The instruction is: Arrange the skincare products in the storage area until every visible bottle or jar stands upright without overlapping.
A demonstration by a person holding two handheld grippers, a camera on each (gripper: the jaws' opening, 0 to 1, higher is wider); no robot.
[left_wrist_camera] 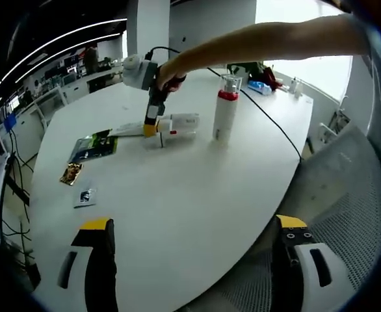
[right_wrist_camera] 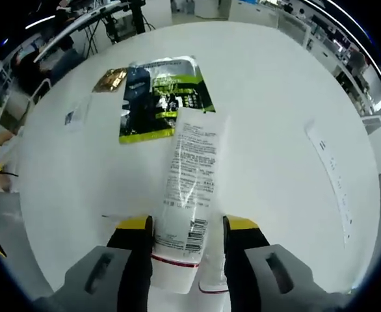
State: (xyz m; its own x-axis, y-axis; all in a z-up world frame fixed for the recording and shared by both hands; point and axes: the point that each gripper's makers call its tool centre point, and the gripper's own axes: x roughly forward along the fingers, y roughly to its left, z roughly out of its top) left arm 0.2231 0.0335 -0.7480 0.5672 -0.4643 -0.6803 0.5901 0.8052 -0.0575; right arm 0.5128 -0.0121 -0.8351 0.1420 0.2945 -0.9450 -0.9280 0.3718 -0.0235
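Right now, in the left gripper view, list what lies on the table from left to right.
Small sachet → gold sachet → green packet → lying tube held by the right gripper → upright bottle

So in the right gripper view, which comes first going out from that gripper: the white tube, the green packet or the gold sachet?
1. White tube, lying flat, its near end between the right gripper's jaws.
2. Green packet, flat beyond the tube's far end.
3. Gold sachet, farthest, at the packet's upper left.

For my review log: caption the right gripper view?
Right gripper fingers flank a lying white plastic tube on a white table.
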